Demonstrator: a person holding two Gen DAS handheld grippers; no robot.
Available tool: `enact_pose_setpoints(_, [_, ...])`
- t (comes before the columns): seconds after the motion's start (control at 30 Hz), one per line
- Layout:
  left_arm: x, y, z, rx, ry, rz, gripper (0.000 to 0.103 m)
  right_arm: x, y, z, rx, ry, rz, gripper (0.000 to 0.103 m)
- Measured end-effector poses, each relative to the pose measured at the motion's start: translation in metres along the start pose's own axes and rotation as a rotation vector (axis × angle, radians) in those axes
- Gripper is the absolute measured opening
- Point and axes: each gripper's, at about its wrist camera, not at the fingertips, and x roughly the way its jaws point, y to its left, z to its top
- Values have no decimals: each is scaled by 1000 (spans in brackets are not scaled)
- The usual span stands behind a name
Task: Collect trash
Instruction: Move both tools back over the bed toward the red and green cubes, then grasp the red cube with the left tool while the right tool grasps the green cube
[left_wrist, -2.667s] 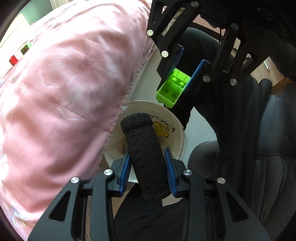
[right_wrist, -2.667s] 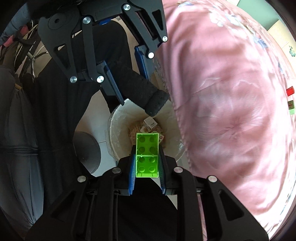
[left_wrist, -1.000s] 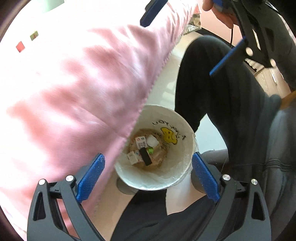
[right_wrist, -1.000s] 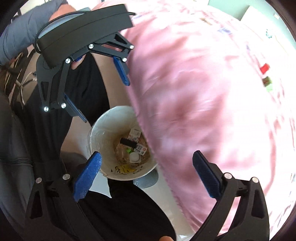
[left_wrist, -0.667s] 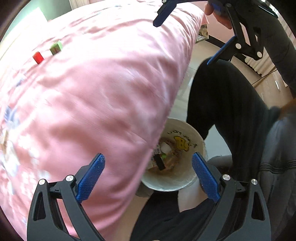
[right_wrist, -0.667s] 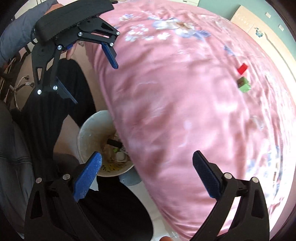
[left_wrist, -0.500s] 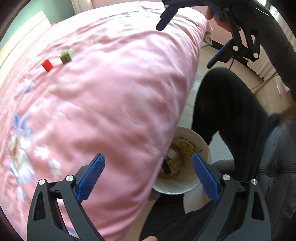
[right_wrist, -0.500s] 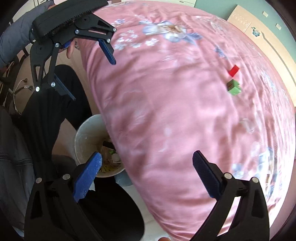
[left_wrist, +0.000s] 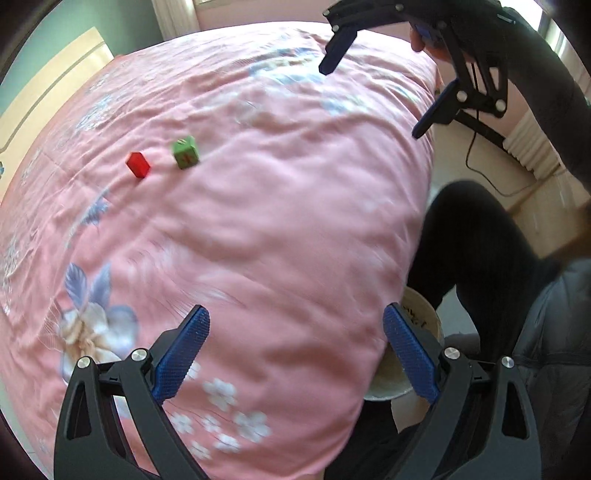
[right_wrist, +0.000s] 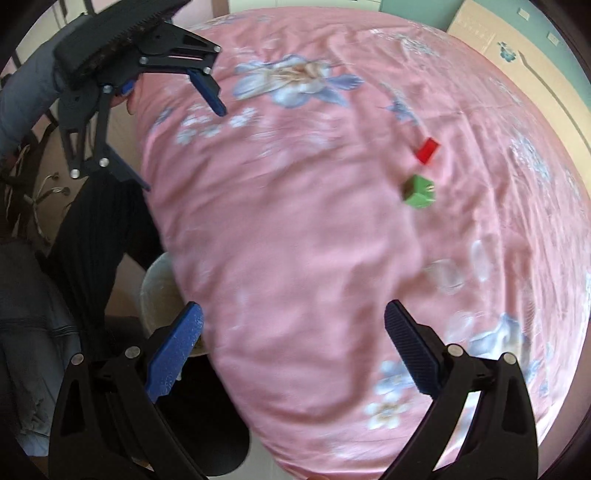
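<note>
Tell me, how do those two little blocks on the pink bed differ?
The red block is plain red and looks flatter and smaller; the green block is a chunkier cube with a small mark on one face. The red one lies farther from the bed's edge. Both rest on the pink bedspread, close together, not touching.

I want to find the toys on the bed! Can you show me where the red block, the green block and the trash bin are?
red block (left_wrist: 138, 164): left wrist view, on its top face.
green block (left_wrist: 185, 152): left wrist view, middle of its front face.
trash bin (left_wrist: 431, 321): left wrist view, on its pale rim beside the bed.
</note>
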Motion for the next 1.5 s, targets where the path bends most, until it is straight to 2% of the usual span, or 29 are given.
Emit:
enact_pose_setpoints(0.13, [2,27,17,-18,-13,-3,96,6,-24,11,0,18,-12,96])
enact_pose_setpoints(0.3, [21,65,38,-30,9,33,96,19,-51,21,1,23,-34,96])
enact_pose_setpoints(0.43, [32,97,55,-54,-9,45,96,33,-71,30,0,15,-59,96])
enact_pose_setpoints(0.63, [54,141,83,-54,-34,57,96,62,-98,40,7,30,-48,96])
enact_pose_setpoints(0.97, [101,189,117,-48,24,48,96,103,-142,64,63,30,-18,96])
enact_pose_setpoints(1.07, [113,205,126,-70,15,37,96,111,-149,72,72,19,-12,96])
enact_pose_setpoints(1.3, [135,217,141,-73,-15,18,94,128,-158,89,74,-15,15,75])
enact_pose_setpoints(1.37, [139,219,143,-77,-20,6,83,132,-158,93,66,-19,26,60])
enact_pose_setpoints(1.43, [144,219,143,-67,-20,19,70,139,-160,97,58,-10,18,54])
enact_pose_setpoints(1.5, [147,221,142,-66,-29,21,62,143,-163,99,58,-8,23,49])
